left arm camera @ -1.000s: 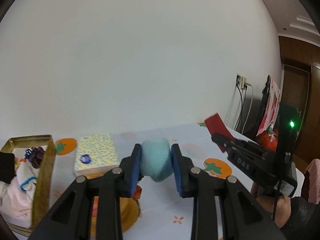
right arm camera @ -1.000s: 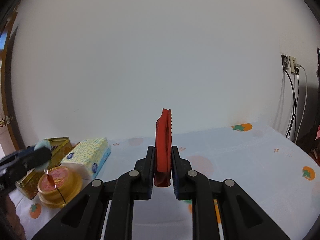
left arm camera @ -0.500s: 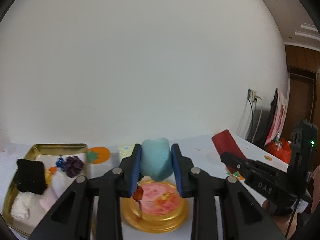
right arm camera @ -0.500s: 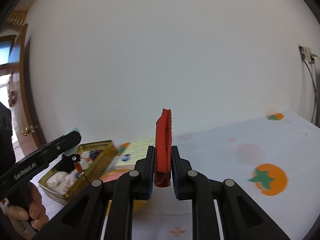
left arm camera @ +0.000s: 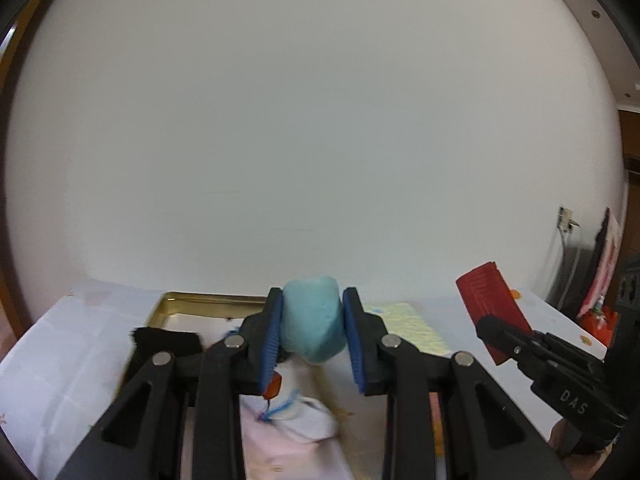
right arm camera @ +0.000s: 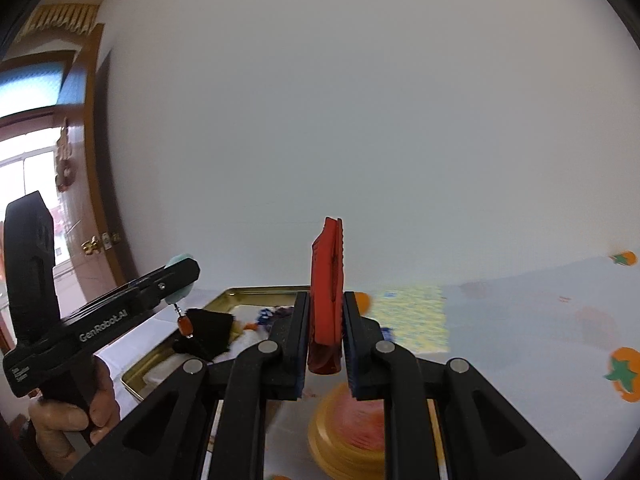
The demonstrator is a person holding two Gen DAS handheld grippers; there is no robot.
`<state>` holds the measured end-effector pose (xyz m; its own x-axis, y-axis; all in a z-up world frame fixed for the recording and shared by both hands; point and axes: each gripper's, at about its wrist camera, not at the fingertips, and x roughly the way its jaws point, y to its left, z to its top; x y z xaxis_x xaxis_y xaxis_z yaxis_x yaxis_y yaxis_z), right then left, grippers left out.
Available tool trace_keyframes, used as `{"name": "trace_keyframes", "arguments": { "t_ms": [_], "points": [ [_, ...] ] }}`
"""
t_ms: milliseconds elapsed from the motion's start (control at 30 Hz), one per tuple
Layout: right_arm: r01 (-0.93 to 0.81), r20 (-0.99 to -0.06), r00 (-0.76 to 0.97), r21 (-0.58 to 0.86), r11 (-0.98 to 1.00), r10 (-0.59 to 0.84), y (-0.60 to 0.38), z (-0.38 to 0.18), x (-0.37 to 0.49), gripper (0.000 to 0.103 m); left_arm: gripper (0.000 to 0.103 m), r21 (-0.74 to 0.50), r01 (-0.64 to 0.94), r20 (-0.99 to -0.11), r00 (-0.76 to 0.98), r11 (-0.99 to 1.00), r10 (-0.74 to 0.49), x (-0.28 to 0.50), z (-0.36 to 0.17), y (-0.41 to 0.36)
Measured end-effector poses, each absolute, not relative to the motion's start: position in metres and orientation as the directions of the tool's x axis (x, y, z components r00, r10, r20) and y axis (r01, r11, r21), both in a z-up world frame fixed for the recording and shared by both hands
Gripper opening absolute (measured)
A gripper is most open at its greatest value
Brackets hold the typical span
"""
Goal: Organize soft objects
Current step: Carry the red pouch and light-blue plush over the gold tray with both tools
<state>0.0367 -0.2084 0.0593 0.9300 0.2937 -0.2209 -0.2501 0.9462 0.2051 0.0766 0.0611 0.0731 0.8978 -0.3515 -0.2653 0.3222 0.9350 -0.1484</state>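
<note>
The left gripper [left arm camera: 312,330] is clenching a soft teal foam lump [left arm camera: 313,326]; its own view alone is showing "DAS" at four o'clock. The right gripper [right arm camera: 325,336] is pinching a ribbed red rubbery slab [right arm camera: 328,292], its view reading "GenRobot.AI" at nine o'clock.

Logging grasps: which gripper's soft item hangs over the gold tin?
The left gripper, shut on the teal foam piece above the gold tin; the red piece sits beside it.

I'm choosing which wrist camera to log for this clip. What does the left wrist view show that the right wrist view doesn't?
Only the left wrist view shows the white cloth with blue thread lying in the tin, plus a wall socket.

Only the right wrist view shows the round yellow container, the door and the hand holding the left gripper.

Both show the gold tin, the blue soft piece, the red piece in the right gripper and the black item.
</note>
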Motion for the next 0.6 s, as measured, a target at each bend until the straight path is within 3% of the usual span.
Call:
{"name": "trace_keyframes", "arguments": {
  "t_ms": [367, 600],
  "points": [
    [-0.306, -0.243, 0.905, 0.196, 0.931, 0.349, -0.143, 0.064, 0.068, 0.017, 0.028, -0.162, 0.186, -0.265, 0.938, 0.969, -0.224, 0.085, 0.079, 0.109],
    [-0.306, -0.310, 0.883, 0.192, 0.932, 0.354, -0.105, 0.055, 0.101, 0.017, 0.028, -0.154, 0.119, -0.367, 0.915, 0.981, -0.169, 0.104, 0.064, 0.107]
  ]
}}
